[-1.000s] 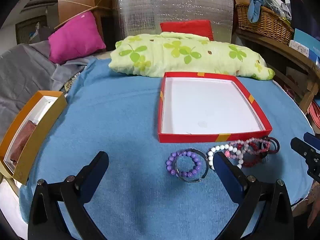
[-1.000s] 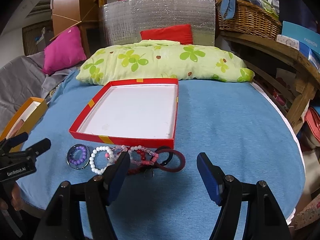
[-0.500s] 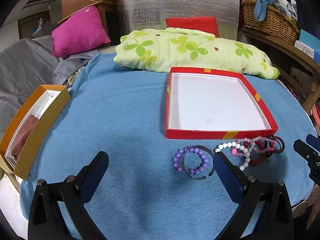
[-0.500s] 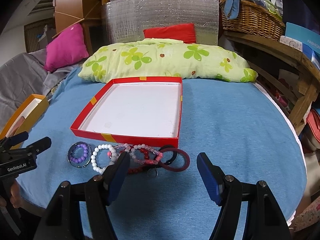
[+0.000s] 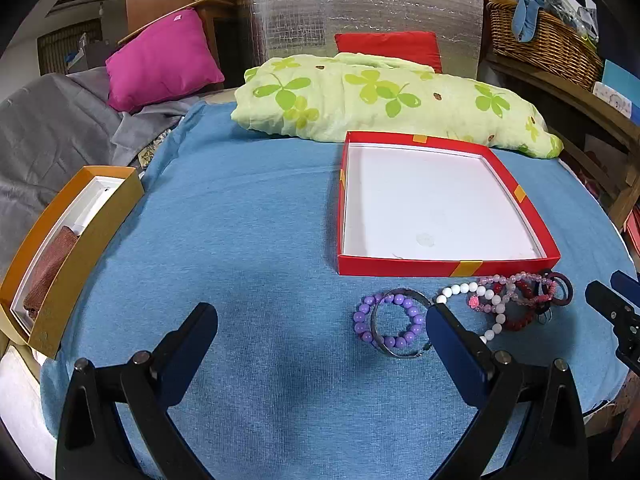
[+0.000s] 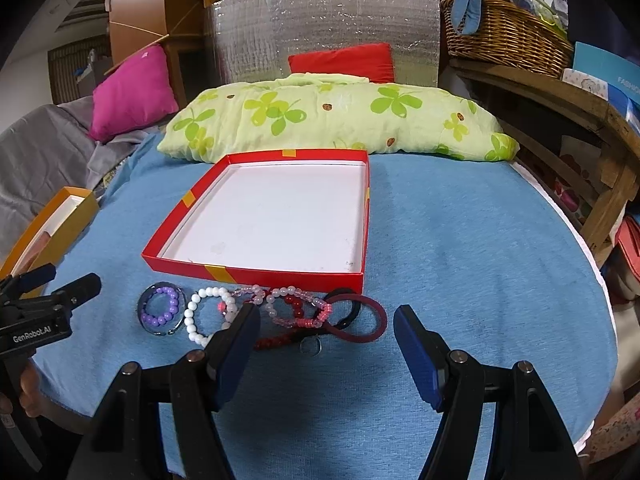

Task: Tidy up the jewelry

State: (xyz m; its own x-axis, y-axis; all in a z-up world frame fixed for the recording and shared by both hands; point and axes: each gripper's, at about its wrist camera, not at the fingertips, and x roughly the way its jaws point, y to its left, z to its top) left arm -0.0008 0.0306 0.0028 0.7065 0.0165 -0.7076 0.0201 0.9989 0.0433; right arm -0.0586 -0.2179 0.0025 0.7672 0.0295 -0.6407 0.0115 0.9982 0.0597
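Note:
A shallow red box [image 5: 444, 269] [image 6: 256, 270] with a white inside lies empty on the blue cloth. A row of bracelets lies along its near wall: a purple bead bracelet [image 5: 386, 320] [image 6: 162, 307] inside a metal bangle, a white bead bracelet [image 5: 486, 304] [image 6: 208, 316], pink and red bead bracelets [image 6: 298, 310], and a dark red ring [image 6: 362, 322]. My left gripper [image 5: 320, 328] is open, left of the purple bracelet. My right gripper [image 6: 326, 332] is open above the pink and red bracelets, holding nothing.
An orange box [image 5: 66, 240] [image 6: 60, 220] with a brown item inside sits at the table's left edge. A green clover-print pillow [image 5: 384, 100] lies behind the red box. A wooden shelf with a wicker basket [image 6: 508, 32] stands at right.
Both cameras have drifted slightly, so the red box and bracelets sit further right in the left wrist view. Both grippers stay open; no jewelry has moved.

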